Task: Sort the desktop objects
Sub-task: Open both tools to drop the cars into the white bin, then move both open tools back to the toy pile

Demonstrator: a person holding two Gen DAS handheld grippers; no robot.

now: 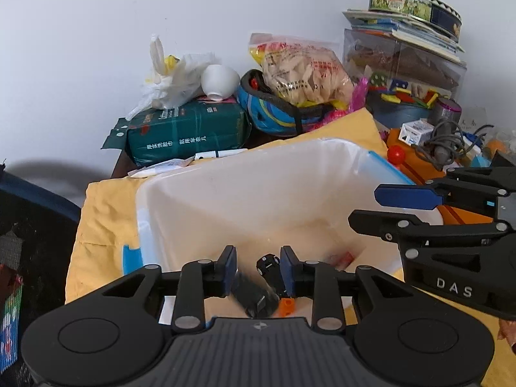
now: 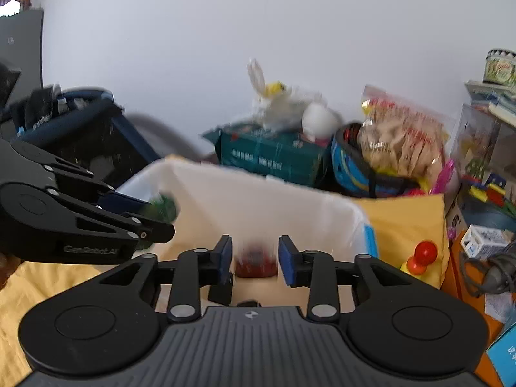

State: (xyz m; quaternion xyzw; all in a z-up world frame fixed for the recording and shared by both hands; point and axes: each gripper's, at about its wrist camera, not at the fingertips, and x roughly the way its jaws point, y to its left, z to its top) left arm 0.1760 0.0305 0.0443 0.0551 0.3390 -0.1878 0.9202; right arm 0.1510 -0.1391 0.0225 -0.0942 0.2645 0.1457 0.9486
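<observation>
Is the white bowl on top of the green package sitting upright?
No: in the left wrist view the white bowl lies tipped on its side on the green package, its foot ring facing the camera.

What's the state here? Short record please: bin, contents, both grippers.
bin: white tub on yellow cloth
contents: black toy car, orange block
left gripper: over tub, jaws apart, nothing pinched
right gripper: over tub, jaws apart, nothing pinched; blurred red item below
</observation>
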